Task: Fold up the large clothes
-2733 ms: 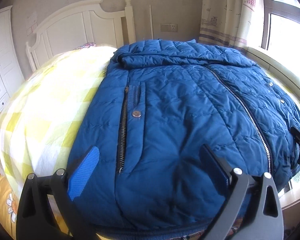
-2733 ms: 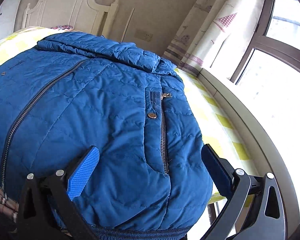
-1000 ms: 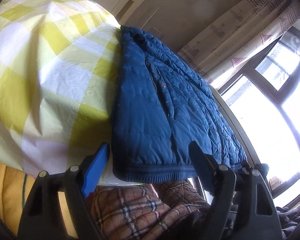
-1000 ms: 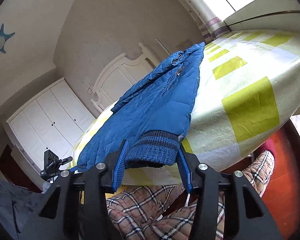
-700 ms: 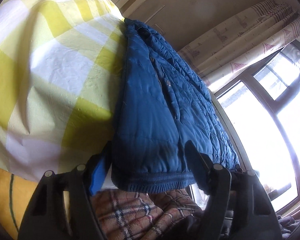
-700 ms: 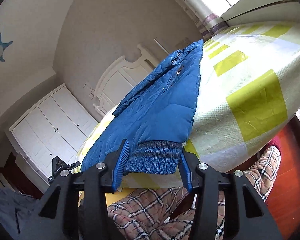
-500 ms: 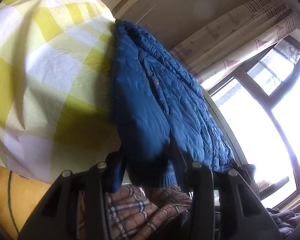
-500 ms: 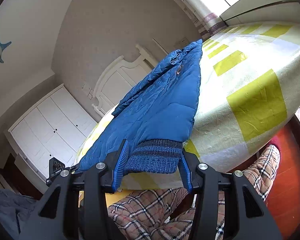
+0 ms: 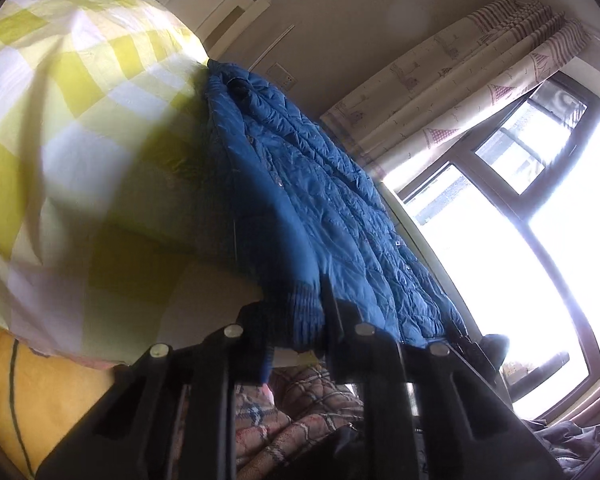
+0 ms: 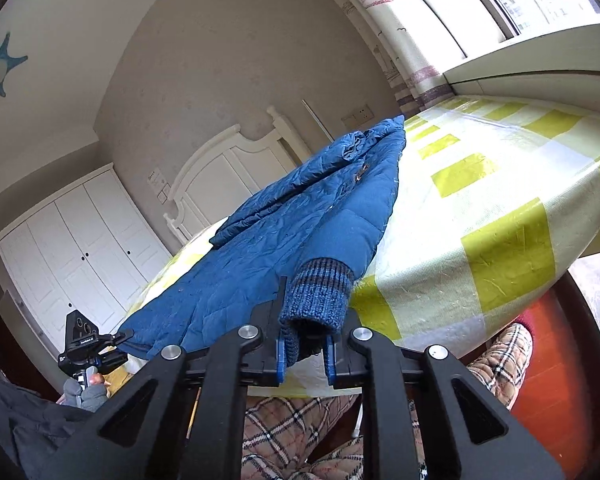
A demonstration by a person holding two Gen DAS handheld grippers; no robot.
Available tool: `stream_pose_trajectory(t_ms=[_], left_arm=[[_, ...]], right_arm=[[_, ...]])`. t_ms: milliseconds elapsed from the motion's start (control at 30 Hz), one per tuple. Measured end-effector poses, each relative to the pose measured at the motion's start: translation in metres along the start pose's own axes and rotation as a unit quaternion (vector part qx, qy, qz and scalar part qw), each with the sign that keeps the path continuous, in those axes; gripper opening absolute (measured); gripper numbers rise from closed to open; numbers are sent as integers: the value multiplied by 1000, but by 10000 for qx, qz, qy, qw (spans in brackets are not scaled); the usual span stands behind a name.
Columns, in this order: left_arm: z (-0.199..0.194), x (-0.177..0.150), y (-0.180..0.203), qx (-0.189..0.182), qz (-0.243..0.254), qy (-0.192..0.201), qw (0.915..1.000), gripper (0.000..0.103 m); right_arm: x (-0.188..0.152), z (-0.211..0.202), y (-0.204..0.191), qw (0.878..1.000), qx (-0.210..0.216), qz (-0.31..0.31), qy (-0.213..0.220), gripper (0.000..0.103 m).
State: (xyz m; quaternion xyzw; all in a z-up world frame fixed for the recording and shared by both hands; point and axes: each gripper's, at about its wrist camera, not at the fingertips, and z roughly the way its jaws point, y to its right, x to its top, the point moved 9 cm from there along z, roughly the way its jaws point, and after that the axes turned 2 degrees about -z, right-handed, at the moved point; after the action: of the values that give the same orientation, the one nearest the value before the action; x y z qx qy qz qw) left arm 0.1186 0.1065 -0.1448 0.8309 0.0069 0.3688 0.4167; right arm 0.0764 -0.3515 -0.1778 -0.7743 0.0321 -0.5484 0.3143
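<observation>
Jacket (image 9: 308, 184) hem is the thing to mind just now: the blue quilted coat lies spread along the bed (image 9: 80, 128), collar towards the white headboard (image 10: 228, 168) and ribbed hem hanging just off the foot edge nearest the person. Left gripper (image 9: 296, 320) is pinched nearly shut on one corner of that knit hem. Right gripper (image 10: 304, 344) is closing on the other corner, with the ribbed band (image 10: 318, 296) bunched between its blue pads.

To do this fold well, I judge both corners should rise together and level, so the hem stays taut between them, then travel towards the headboard in one arc and land squarely on the collar end. Padding is thick and slippery; a shallow bite on the rib could slide out, so keep the grip firm.
</observation>
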Motion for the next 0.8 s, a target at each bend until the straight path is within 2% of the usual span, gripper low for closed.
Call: stream_pose_trajectory(t_ms=[67, 133, 167, 233, 300, 333, 367, 400, 433, 467, 600, 700, 800], left_arm=[[-30, -2, 22, -258, 160, 70, 9995, 8], [-68, -7, 39, -446, 252, 163, 9986, 6], [-89, -10, 45, -550, 237, 274, 9978, 0], [-138, -7, 58, -927, 144, 767, 9926, 0], [-167, -3, 61, -743, 336, 1121, 9903, 0], [-170, -4, 60, -804, 394, 1082, 9901, 2], [-166, -6, 52, -830, 336, 960, 9913, 23], [-157, -7, 35, -642, 136, 822, 9945, 47], [-146, -7, 13, -274, -151, 737, 9968, 101], [-136, -10, -9, -23, -387, 734, 9966, 100], [-92, -37, -77, 133, -1087, 244, 9937, 100], [-47, -62, -97, -146, -1242, -408, 9913, 100], [-7, -86, -107, -544, -1422, -1015, 9831, 100]], right_arm=[[2, -17, -19, 9996, 175, -237, 14, 15], [1, -43, -41, 9979, 467, -453, 48, 15], [-1, -58, -51, 9966, 626, -541, 54, 15], [-4, -86, -72, 9936, 886, -689, 98, 15], [-3, -104, -90, 9910, 979, -893, 178, 15], [-2, -106, -95, 9905, 949, -976, 172, 15], [-2, -104, -97, 9901, 921, -1045, 142, 15], [-2, -100, -98, 9898, 891, -1104, 95, 15], [-1, -95, -98, 9897, 880, -1126, 53, 15], [-2, -91, -99, 9896, 883, -1137, 42, 15], [-3, -92, -96, 9903, 948, -1006, 131, 15], [-4, -91, -90, 9916, 918, -912, 78, 15], [-2, -88, -88, 9921, 909, -865, 64, 15]])
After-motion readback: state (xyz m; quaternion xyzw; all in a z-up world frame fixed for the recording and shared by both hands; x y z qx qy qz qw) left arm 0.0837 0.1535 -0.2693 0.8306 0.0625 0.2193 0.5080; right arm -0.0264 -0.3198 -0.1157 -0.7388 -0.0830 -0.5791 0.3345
